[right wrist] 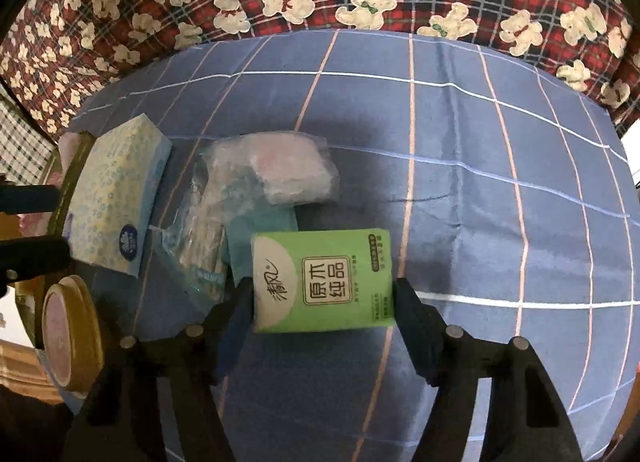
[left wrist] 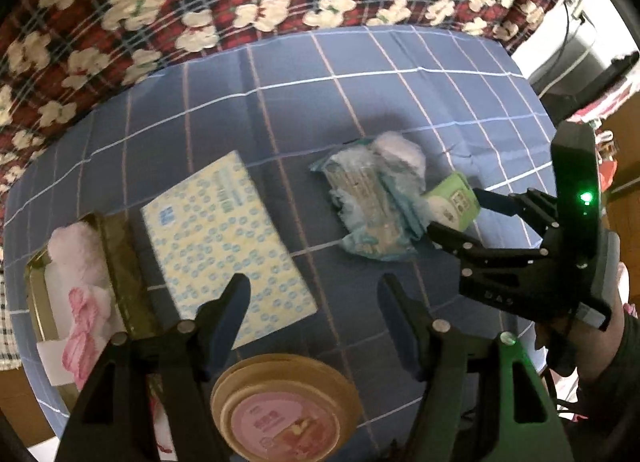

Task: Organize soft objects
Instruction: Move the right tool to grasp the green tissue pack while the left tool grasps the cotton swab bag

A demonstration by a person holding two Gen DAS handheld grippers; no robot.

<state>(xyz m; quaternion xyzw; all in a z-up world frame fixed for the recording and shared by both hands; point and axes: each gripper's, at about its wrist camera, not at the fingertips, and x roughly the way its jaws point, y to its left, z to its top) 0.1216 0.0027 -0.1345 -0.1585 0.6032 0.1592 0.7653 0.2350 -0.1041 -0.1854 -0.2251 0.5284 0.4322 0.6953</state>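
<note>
Right gripper clamped on a green tissue pack; left gripper empty, jaws apart.

The green pack sits mid-table on the blue checked cloth. Beyond it lie crumpled clear plastic packets. Toward the cloth's left edge rest a dotted tissue box, a round lidded tub and a tray holding a pink plush.

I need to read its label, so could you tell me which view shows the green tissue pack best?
The right wrist view: the green tissue pack lies face-up, large, label legible. The left wrist view shows it small, partly behind a gripper finger.
</note>
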